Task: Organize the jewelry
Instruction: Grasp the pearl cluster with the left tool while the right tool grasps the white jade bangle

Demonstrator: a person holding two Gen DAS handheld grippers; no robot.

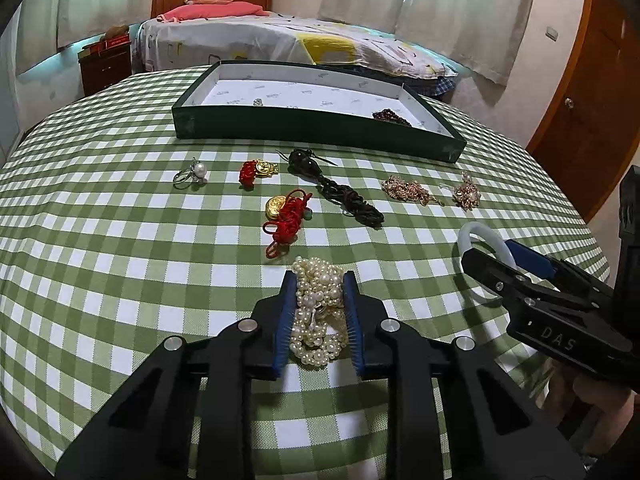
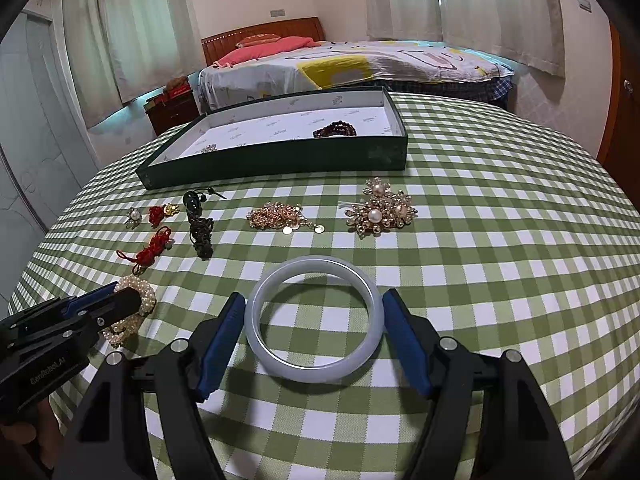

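A heap of cream pearl strands (image 1: pixel 318 312) lies on the green-and-white checked tablecloth (image 1: pixel 120 240), at 6 o'clock in the left wrist view. The left gripper (image 1: pixel 319 280) has it pinched: both blue pads (image 1: pixel 285 312) press into the sides of the heap, the jaws drawn close around it.

At 3 o'clock from the pearls lies a pale, milky white bangle (image 2: pixel 314 320), flat on the cloth. The right gripper (image 2: pixel 314 302) straddles it with jaws spread wide; the left pad (image 2: pixel 224 332) sits against the bangle's rim, while the right pad seems just beside it, and I cannot tell whether it presses.

Just past the pearls, at 12 o'clock, rests a red knotted cord with a gold charm (image 1: pixel 285 216). Beyond it, a smaller red cord with a gold charm (image 1: pixel 256 172), and at 10 o'clock a silver ring with a pearl (image 1: pixel 192 176). At 1 o'clock runs a dark brown braided cord with a black bead (image 1: pixel 340 192), then a gold chain heap (image 1: pixel 408 191) and a gold flower-shaped brooch with pearls (image 1: pixel 466 194).

Farthest, at 12 o'clock, stands a shallow dark green tray with a white lining (image 1: pixel 320 130), holding a dark red bead bracelet (image 1: pixel 390 117) at its right and a small sparkling piece (image 1: pixel 258 101) near the left.
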